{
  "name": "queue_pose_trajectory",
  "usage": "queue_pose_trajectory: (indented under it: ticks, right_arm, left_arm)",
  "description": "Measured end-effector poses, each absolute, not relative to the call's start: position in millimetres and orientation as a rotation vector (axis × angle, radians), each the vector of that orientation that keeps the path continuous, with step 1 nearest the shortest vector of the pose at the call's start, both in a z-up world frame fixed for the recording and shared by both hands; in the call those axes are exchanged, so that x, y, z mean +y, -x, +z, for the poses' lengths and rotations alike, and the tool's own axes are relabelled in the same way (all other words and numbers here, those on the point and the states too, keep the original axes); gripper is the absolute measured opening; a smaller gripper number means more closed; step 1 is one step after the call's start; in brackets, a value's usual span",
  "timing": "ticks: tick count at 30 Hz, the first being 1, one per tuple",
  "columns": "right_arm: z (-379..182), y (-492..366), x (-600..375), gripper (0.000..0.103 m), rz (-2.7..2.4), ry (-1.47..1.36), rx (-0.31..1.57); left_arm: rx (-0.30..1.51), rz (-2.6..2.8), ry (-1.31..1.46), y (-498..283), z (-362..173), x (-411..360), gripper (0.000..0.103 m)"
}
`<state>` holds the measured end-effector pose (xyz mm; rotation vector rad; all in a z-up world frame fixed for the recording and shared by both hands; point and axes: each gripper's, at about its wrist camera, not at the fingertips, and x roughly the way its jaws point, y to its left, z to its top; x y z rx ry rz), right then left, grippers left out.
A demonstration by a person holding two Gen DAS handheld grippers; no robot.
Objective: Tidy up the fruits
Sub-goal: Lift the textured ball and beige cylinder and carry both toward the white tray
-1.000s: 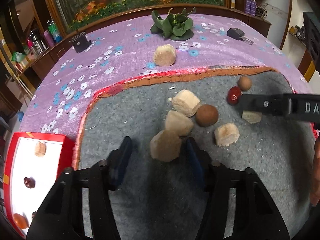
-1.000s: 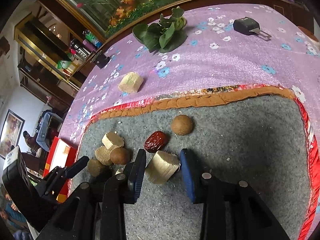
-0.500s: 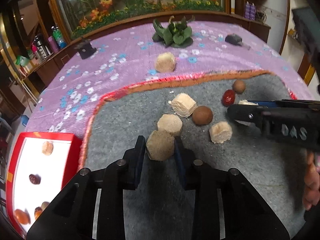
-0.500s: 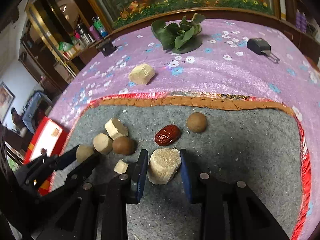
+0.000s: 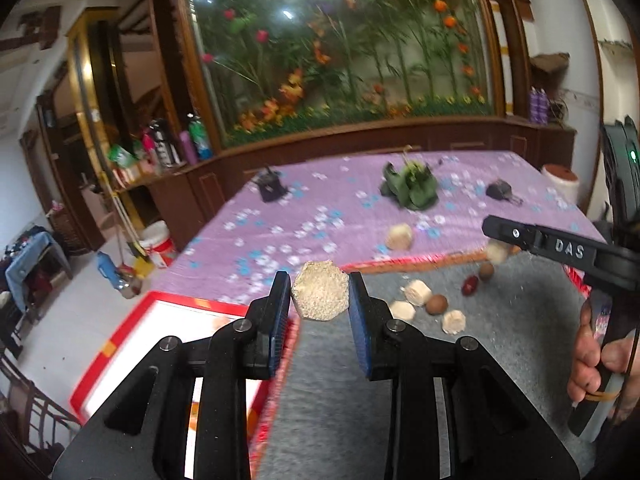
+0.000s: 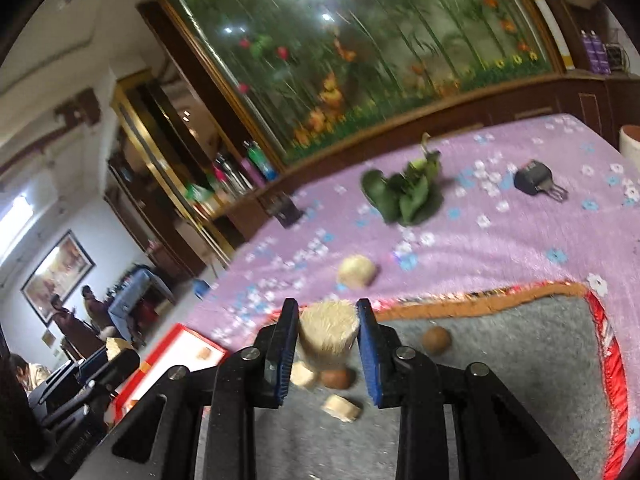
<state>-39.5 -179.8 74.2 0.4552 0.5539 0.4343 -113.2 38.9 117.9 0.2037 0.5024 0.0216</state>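
Behind the purple flowered tablecloth [image 5: 280,236], a glass case of artificial flowers is seen. In the left wrist view, a pale hexagonal fibrous chunk [image 5: 320,297] is clenched by the left gripper [image 5: 320,300] and held clear of the grey felt mat [image 5: 500,344], beside the red-rimmed white tray [image 5: 132,328]. A few pieces are already seen in the tray, blurred. Several pale chunks, a brown round fruit [image 5: 436,304] and a red date [image 5: 470,285] are left on the mat.

In the right wrist view, a stringy pale cylinder [image 6: 328,334] is gripped by the right gripper [image 6: 328,336], whose jaws have just been closing on it, above the mat. Sorting is judged partly done.
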Motion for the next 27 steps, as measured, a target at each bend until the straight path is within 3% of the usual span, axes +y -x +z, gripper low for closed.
queue_pose_trajectory:
  ticks: [6, 15, 20, 27]
  right_arm:
    - [77, 46, -169, 0.024, 0.467, -0.425, 0.518]
    - [63, 37, -178, 0.022, 0.446, -0.418, 0.613]
    - [59, 55, -204, 0.022, 0.44, -0.422, 0.743]
    - [39, 127, -213, 0.023, 0.358, -0.211, 0.952]
  left_arm:
    - [0.482, 0.07, -0.184, 126, 124, 56, 0.028]
    - [0.494, 0.076, -0.168, 129, 120, 64, 0.028]
    - [0.531, 0.007, -0.155, 131, 108, 61, 0.028]
    - [0.597, -0.073, -0.121, 137, 83, 61, 0.028]
